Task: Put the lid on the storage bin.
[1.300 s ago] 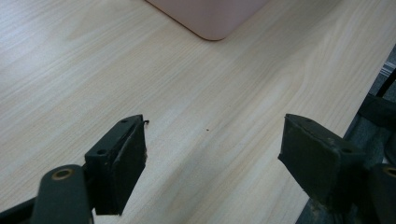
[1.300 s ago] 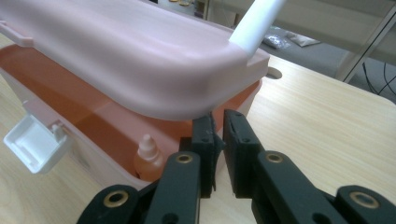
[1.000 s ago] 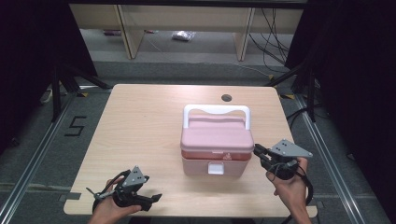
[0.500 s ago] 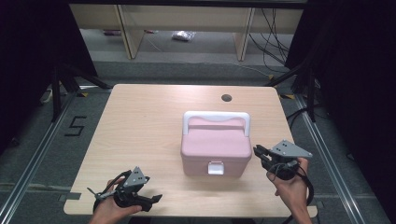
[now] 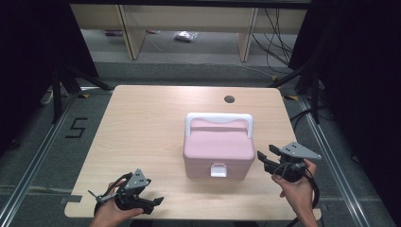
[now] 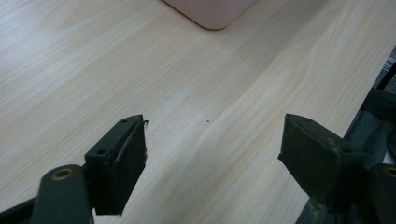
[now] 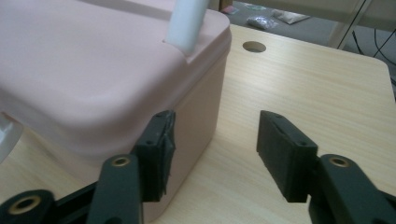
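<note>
Once raised, pink box's lid (image 5: 218, 143) shut.

Both grippers are black, each with two blocky jaws faced by flat dark pads. Small screws sit in the jaw tops and brass-coloured pivots at the arm joints. The left gripper (image 5: 156, 202) and right gripper (image 5: 265, 155) each carry a grey three-cornered plate on top, and a black cable trails from each.

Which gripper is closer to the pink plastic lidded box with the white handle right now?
Right. The right gripper sits just beside the pink plastic box at its right side, jaws just opened, nothing between them. The left gripper rests apart, near the table's front-left edge.
</note>
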